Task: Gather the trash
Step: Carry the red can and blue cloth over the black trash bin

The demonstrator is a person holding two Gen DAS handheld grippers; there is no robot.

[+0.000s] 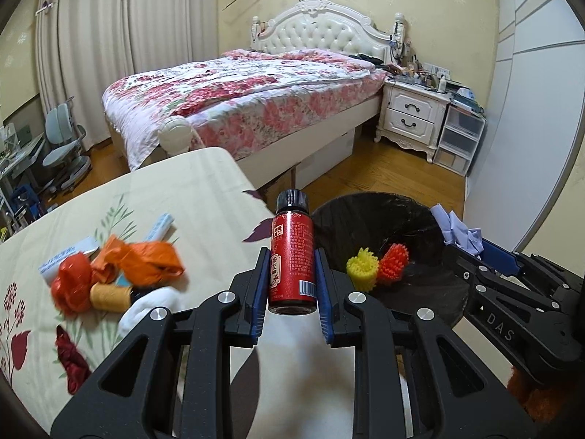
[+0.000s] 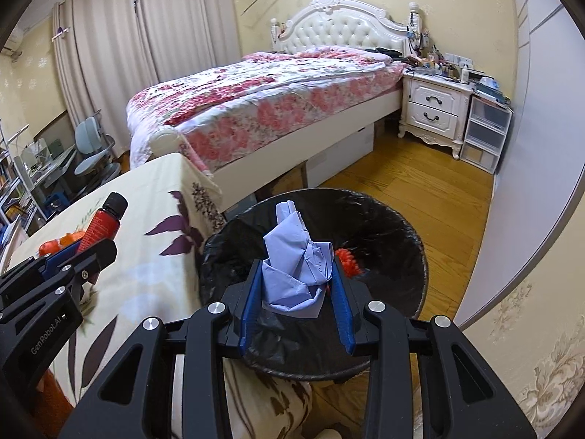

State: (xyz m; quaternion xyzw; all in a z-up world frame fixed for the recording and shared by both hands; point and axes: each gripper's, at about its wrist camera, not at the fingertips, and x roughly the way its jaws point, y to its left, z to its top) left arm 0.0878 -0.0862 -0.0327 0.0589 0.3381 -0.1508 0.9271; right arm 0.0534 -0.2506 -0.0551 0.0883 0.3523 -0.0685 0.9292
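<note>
Red and shiny, the little bottle (image 1: 292, 256) is squeezed tight in our left tongs (image 1: 290, 278), above the tabletop (image 1: 204, 197) edge, not over the black bin (image 1: 395, 219) yet. If we let go now, it could hit the rim and roll across the floor. Our right tongs (image 2: 297, 281) pinch the blue paper wad (image 2: 296, 274) right above the bin, but it is light and might drift out. More trash (image 1: 120, 274) waits on the tabletop, too blurry to name. We cannot see the bin's bottom.
</note>
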